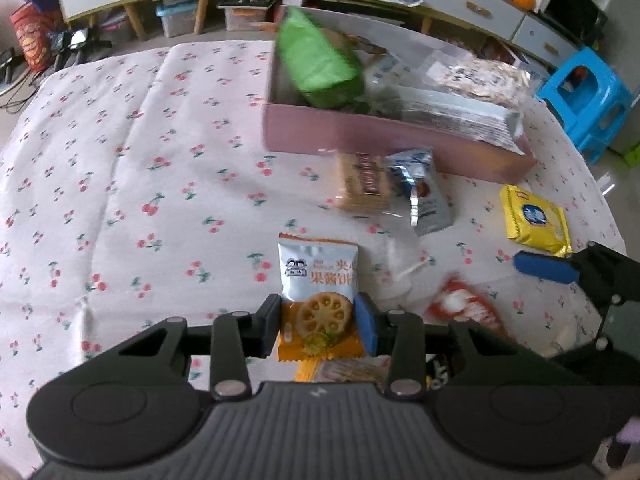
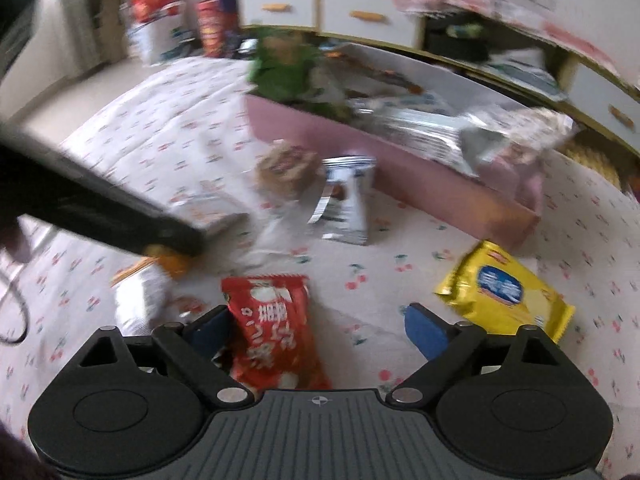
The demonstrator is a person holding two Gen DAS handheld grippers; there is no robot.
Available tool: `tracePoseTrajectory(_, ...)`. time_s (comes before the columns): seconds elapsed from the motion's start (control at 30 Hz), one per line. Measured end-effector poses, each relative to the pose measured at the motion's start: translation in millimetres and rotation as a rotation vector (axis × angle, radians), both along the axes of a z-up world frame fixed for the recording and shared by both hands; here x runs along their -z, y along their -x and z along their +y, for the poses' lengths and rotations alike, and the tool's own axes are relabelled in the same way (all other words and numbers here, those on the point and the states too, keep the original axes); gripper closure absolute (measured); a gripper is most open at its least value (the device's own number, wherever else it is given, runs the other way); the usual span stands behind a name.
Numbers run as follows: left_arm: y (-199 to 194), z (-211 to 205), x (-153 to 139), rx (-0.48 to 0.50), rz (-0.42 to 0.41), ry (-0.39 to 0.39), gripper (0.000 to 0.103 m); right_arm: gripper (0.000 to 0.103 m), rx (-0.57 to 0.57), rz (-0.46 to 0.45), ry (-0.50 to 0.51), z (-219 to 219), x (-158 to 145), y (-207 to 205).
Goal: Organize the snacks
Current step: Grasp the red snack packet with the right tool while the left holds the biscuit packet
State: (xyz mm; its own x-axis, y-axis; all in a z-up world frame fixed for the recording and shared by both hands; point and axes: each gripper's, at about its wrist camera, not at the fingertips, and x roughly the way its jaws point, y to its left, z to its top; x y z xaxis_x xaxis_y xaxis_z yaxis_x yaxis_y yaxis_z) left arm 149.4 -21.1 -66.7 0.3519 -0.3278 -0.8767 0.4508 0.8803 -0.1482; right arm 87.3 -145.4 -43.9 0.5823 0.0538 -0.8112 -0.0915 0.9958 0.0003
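My left gripper (image 1: 318,320) is shut on a white-and-orange biscuit packet (image 1: 318,280), held above the cherry-print cloth (image 1: 120,160). The pink box (image 1: 360,136) ahead holds a green bag (image 1: 320,60) and silver packets. My right gripper (image 2: 318,328) is open, its jaws wide around a red snack packet (image 2: 272,328) lying on the cloth; the packet is near the left finger. The right gripper also shows in the left wrist view (image 1: 560,272) beside the red packet (image 1: 464,304). The left gripper's body crosses the right wrist view (image 2: 100,212).
A cracker pack (image 1: 362,180), a blue-silver pouch (image 1: 420,188) and a yellow packet (image 1: 534,220) lie before the box. In the right wrist view they show as cracker pack (image 2: 286,168), pouch (image 2: 346,200) and yellow packet (image 2: 504,292). A blue stool (image 1: 588,96) stands right.
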Motion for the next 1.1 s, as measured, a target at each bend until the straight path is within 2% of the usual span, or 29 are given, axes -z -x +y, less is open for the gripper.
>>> tracePoseTrajectory(0.13, -6.4, 14.6, -0.6, -0.035, -0.007, -0.009, 0.066, 0.012, 0.083, -0.004, 0.025, -11.6, 3.9, -2.7)
tracePoseTrajectory(0.23, -9.2, 22.4, -0.2, -0.069, -0.011, -0.005, 0.064, 0.012, 0.101, -0.008, 0.028, -14.2, 2.2, -2.5)
tracePoseTrajectory(0.33, -7.7, 26.4, 1.0, -0.101, -0.021, 0.012, 0.055, 0.012, 0.08, -0.019, 0.016, -11.8, -2.0, -1.1)
tracePoseTrajectory(0.4, -6.7, 27.1, 2.7, -0.12, -0.032, 0.009, 0.044, 0.011, 0.058, -0.029, 0.016, -8.7, -5.1, 0.8)
tracePoseTrajectory(0.47, -6.3, 28.2, 4.2, -0.134, -0.035, 0.007, 0.037, 0.011, 0.035, -0.027, 0.012, -5.9, -5.6, 0.5)
tracePoseTrajectory(0.57, -4.9, 28.3, 5.1, -0.149, -0.039, 0.013, 0.034, 0.011, 0.024, -0.012, 0.018, -4.8, -2.5, 0.3)
tracePoseTrajectory(0.7, 5.3, 17.5, 7.4, -0.137, -0.083, -0.054, 0.028, 0.011, 0.04, 0.009, 0.026, -7.8, 1.8, -0.6)
tracePoseTrajectory(0.8, 12.2, 8.5, 9.2, -0.123, -0.121, -0.1, 0.027, 0.012, 0.041, 0.025, 0.023, -10.7, 4.1, -1.0)
tracePoseTrajectory(0.93, 11.1, 10.4, 9.2, -0.138, -0.117, -0.096, 0.027, 0.012, 0.02, 0.032, 0.062, -5.5, 3.2, 0.0)
tracePoseTrajectory(1.1, 10.2, 11.9, 7.8, -0.173, -0.116, -0.094, 0.035, 0.02, 0.035, 0.072, 0.055, 1.6, -5.6, -0.7)
